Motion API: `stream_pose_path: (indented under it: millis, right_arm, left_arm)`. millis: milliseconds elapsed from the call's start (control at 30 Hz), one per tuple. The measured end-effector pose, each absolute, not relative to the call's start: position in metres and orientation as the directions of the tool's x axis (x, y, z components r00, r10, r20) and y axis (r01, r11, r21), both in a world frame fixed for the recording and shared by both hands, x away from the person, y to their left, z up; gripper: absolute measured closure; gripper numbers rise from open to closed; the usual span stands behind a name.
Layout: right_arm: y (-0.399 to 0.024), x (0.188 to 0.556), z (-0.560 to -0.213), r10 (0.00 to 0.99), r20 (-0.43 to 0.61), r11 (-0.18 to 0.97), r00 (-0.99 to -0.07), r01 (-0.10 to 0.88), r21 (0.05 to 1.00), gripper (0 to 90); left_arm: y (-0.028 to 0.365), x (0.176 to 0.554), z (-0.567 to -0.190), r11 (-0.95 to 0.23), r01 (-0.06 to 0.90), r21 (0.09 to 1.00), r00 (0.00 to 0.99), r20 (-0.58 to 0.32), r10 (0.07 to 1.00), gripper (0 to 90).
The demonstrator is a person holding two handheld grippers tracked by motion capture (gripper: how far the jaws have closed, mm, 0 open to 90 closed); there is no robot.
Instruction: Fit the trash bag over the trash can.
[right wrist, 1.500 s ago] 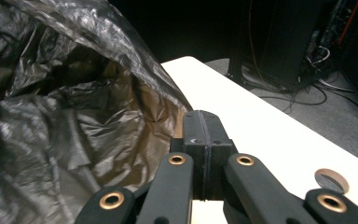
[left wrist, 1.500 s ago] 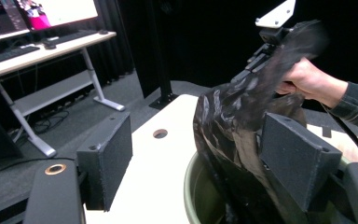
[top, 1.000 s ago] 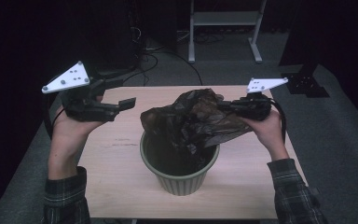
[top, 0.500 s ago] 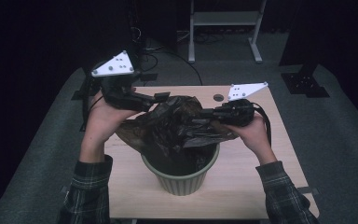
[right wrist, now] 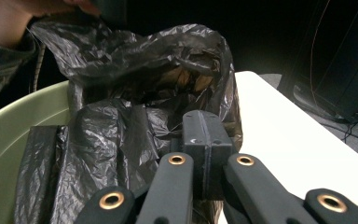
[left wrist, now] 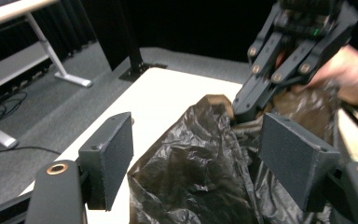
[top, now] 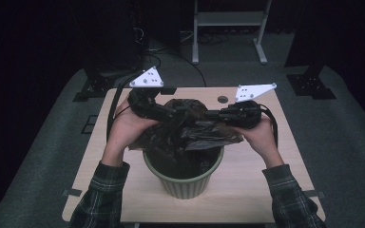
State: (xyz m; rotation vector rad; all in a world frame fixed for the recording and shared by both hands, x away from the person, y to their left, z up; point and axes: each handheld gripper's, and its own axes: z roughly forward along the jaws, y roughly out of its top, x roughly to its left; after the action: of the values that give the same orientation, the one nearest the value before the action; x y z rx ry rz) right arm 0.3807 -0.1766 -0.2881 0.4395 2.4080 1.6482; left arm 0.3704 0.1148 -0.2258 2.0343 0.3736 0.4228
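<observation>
The left gripper (top: 178, 113) has swung in from the worktop's (top: 247, 190) left edge to the black plastic bag (top: 190, 130), which hangs over the mouth of the green bin (top: 183, 183). Its 2 jaws stand released, with bag film between them but not pinched. The right gripper (top: 215, 114) is clenched on the bag's far edge. Judging by this, 2-handed spreading of the bag over the rim comes next.

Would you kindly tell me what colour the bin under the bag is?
The bin is pale green, clearest in the high view.
</observation>
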Motion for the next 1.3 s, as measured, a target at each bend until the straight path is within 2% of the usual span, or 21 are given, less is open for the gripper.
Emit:
stream_pose_path:
  millis: [200,333,567,633,833,900,967,1300]
  right_arm:
    - [-0.178,0.380,-0.287,0.338,0.016,0.325,-0.941,0.132,0.936,90.0]
    - [-0.179,0.379,-0.286,0.336,0.014,0.322,-0.942,0.129,0.938,90.0]
    - [-0.182,0.378,-0.284,0.336,0.018,0.312,-0.942,0.129,0.941,90.0]
    - [-0.182,0.379,-0.284,0.342,0.018,0.311,-0.939,0.132,0.941,90.0]
    - [-0.182,0.390,-0.286,0.387,0.033,0.296,-0.921,0.159,0.942,89.6]
    - [-0.180,0.395,-0.286,0.446,0.015,0.291,-0.895,0.161,0.943,81.5]
    - [-0.181,0.398,-0.285,0.465,0.024,0.261,-0.885,0.163,0.952,75.9]
    - [-0.168,0.373,-0.263,0.406,-0.030,0.261,-0.913,0.084,0.962,71.1]
  left_arm:
    - [0.108,0.376,-0.236,-0.489,0.098,0.867,0.888,0.145,0.436,26.4]
    - [0.109,0.381,-0.243,-0.498,0.106,0.861,0.895,0.136,0.425,41.6]
    - [0.120,0.389,-0.248,-0.513,0.148,0.845,0.898,0.103,0.429,84.5]
    - [0.125,0.390,-0.248,-0.508,0.161,0.846,0.896,0.091,0.435,88.7]
    - [0.139,0.398,-0.252,-0.499,0.200,0.843,0.888,0.059,0.456,89.9]
    - [0.146,0.402,-0.256,-0.478,0.233,0.847,0.877,0.029,0.479,89.9]
    - [0.150,0.404,-0.259,-0.451,0.255,0.855,0.872,-0.002,0.490,89.9]
    - [0.142,0.405,-0.267,-0.429,0.291,0.855,0.865,-0.044,0.500,89.9]
